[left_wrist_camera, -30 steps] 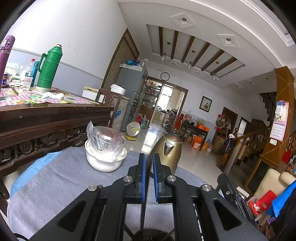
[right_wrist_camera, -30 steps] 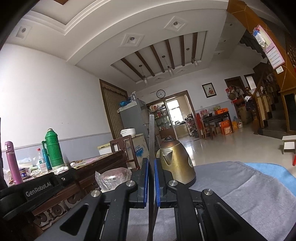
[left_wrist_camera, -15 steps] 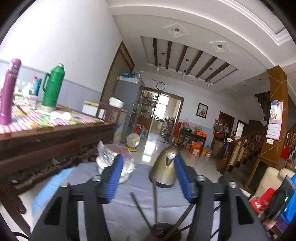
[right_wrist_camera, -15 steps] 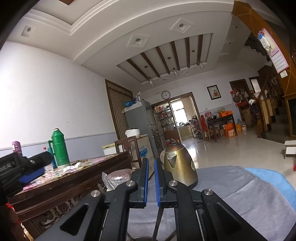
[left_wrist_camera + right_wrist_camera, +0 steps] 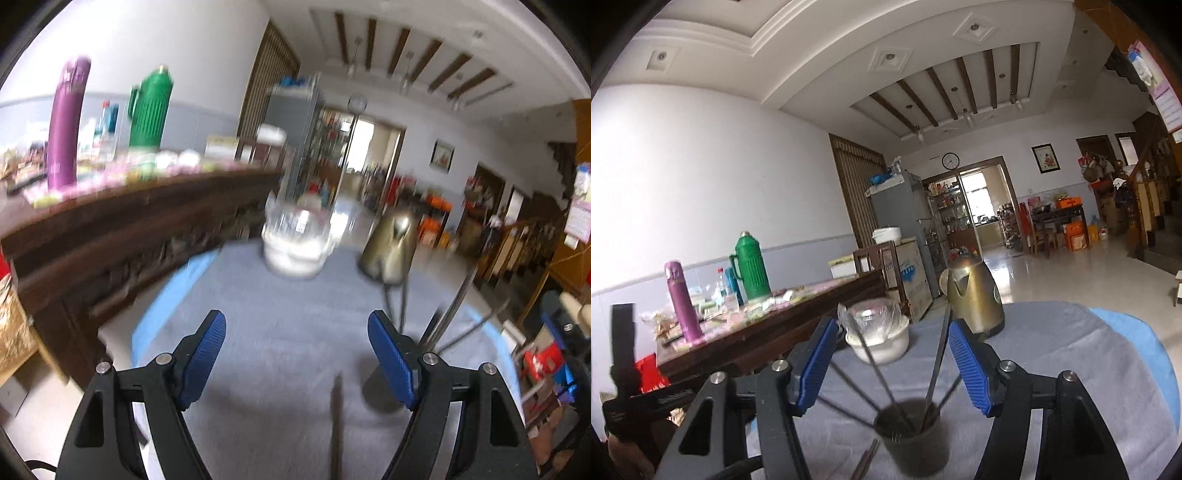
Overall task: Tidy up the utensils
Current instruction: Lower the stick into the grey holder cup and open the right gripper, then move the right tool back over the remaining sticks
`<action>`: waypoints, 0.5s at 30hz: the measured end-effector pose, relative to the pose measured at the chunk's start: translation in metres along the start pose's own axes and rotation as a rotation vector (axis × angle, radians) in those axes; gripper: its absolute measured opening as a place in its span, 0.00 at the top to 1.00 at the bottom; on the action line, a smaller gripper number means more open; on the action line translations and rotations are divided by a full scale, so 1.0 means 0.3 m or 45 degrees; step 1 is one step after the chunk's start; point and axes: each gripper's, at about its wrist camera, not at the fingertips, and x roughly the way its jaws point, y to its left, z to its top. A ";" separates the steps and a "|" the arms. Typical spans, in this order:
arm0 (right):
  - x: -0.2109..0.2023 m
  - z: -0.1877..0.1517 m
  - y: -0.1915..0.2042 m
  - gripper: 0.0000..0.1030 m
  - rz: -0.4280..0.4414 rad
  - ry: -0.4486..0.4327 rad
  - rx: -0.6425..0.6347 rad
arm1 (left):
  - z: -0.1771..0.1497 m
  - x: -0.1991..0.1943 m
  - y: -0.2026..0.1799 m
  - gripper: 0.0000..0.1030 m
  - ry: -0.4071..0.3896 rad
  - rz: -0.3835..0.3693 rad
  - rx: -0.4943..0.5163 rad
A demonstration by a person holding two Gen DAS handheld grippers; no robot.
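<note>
Now both grippers' jaws have just been opening: left gripper and right gripper stand apart, empty; chopsticks released into holder cup.

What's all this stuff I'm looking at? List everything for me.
Cup: one, dark, on the grey cloth near the tongs.
Chopsticks: several, dark, standing in the cup; more lie beside it.
Bowl: one, white, holds something wrapped in clear plastic, behind the cup.
Kettle: one, brass-coloured, right of the bowl.
Cloth: grey, over a blue cover.
Flask: one, green, on the wooden table at left.
Bottle: one, purple, same table.
Left tongs: blue pads, open, empty.
Right tongs: blue pads, open, above the cup.
</note>
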 end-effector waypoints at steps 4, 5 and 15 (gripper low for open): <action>0.009 -0.069 0.014 0.59 0.023 0.125 -0.020 | -0.090 0.071 -0.008 0.23 0.206 0.009 0.034; 0.019 -0.092 0.013 0.62 0.032 0.179 -0.012 | -0.112 0.078 -0.009 0.23 0.229 0.013 0.047; 0.092 -0.302 -0.005 0.64 0.074 0.549 0.087 | -0.265 0.153 0.017 0.23 0.485 0.088 0.121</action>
